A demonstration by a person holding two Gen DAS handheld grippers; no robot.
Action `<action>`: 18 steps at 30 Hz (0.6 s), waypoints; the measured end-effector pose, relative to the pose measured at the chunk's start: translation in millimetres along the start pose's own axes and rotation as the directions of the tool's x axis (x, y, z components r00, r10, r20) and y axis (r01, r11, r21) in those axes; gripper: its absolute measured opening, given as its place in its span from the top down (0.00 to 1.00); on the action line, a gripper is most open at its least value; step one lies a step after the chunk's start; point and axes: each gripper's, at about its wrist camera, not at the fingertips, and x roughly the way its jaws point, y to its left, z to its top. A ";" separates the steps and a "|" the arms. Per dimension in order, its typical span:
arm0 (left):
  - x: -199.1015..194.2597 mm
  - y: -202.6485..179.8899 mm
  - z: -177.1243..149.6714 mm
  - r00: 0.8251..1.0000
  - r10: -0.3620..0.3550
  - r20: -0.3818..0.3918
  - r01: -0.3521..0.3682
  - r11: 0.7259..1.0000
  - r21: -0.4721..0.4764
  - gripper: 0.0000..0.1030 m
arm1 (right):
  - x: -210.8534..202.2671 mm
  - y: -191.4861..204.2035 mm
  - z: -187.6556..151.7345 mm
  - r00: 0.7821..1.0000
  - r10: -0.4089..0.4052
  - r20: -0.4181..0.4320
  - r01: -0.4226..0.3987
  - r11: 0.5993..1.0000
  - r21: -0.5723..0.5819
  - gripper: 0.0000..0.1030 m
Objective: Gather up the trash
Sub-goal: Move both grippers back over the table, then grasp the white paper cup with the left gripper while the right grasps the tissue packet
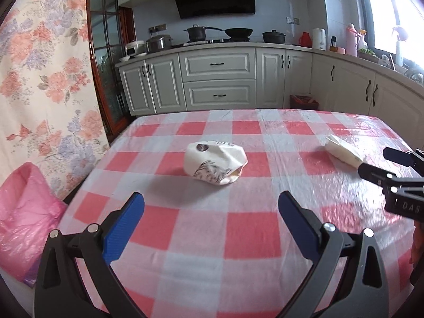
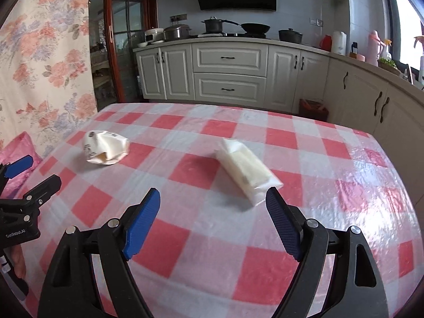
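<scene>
Two grippers, left (image 1: 211,204) and right (image 2: 213,201) (marked "GenRobot.AI"), gape wide, empty.

Both cameras sit just behind their own jaws and look forward and downward over the checkered desk (image 1: 201,238) toward the kitchen cabinets (image 1: 218,79). The left wrist view stands more to the left, with the crumpled paper cup (image 1: 216,161) ahead. The right wrist view has the white packet (image 2: 246,169) close. Both views share the desk, both pieces and the cabinets
</scene>
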 end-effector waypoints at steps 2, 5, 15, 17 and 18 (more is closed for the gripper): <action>12.6 -2.1 6.1 1.000 0.006 -0.016 -0.006 1.000 -0.012 0.05 | 7.3 -3.0 4.8 1.000 -0.014 -0.017 0.014 0.999 -0.031 0.25; 30.3 -3.0 13.9 0.999 0.021 -0.040 -0.022 0.999 -0.028 0.05 | 21.2 -13.9 12.0 0.999 -0.020 -0.037 0.018 0.999 -0.048 0.25; 77.9 7.1 37.9 0.995 0.021 -0.100 -0.029 0.996 -0.088 0.05 | 68.1 -31.4 32.3 0.993 0.021 -0.119 -0.029 0.997 -0.066 0.25; 87.6 8.0 42.6 0.993 0.009 -0.114 -0.021 0.995 -0.100 0.06 | 73.7 -33.3 33.9 0.990 0.038 -0.138 -0.046 0.997 -0.056 0.25; 91.6 7.6 44.2 0.993 0.006 -0.120 -0.019 0.995 -0.103 0.06 | 75.3 -33.5 34.4 0.989 0.043 -0.143 -0.051 0.997 -0.054 0.25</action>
